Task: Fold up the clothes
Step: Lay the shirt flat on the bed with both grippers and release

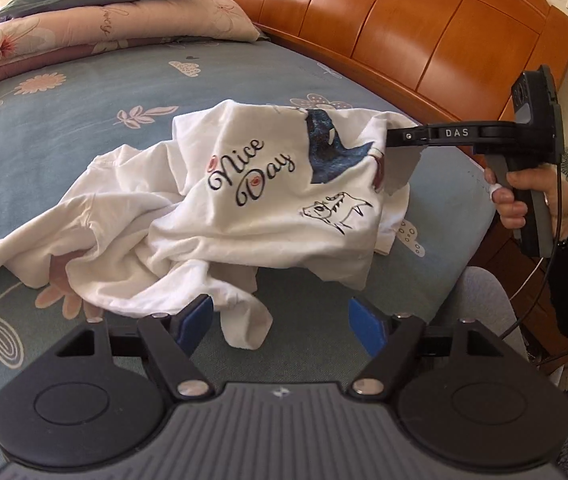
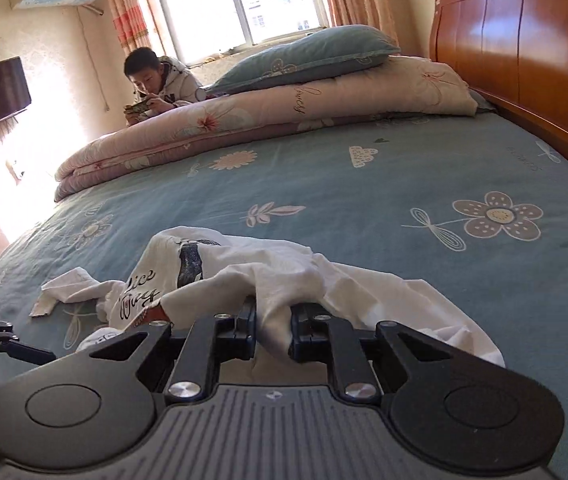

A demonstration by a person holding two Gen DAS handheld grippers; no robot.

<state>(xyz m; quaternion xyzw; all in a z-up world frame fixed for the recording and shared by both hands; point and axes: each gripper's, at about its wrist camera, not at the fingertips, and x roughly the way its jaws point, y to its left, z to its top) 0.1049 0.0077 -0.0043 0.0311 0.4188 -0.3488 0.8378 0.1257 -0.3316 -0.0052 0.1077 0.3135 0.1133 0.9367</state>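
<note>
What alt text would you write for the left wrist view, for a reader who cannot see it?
A crumpled white T-shirt printed "Nice Day" lies on a blue flowered bedsheet, one edge pinched and lifted by the right gripper held in a hand. The left gripper hovers open just in front of the shirt's near edge. Behind are pillows and a wooden headboard.

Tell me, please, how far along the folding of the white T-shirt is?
Nothing looks folded: the T-shirt lies crumpled on the bed sheet. In hand: the right gripper is shut on one edge, lifting it, while the left gripper hangs open by a dangling corner. Left: spreading it flat and every fold.
</note>
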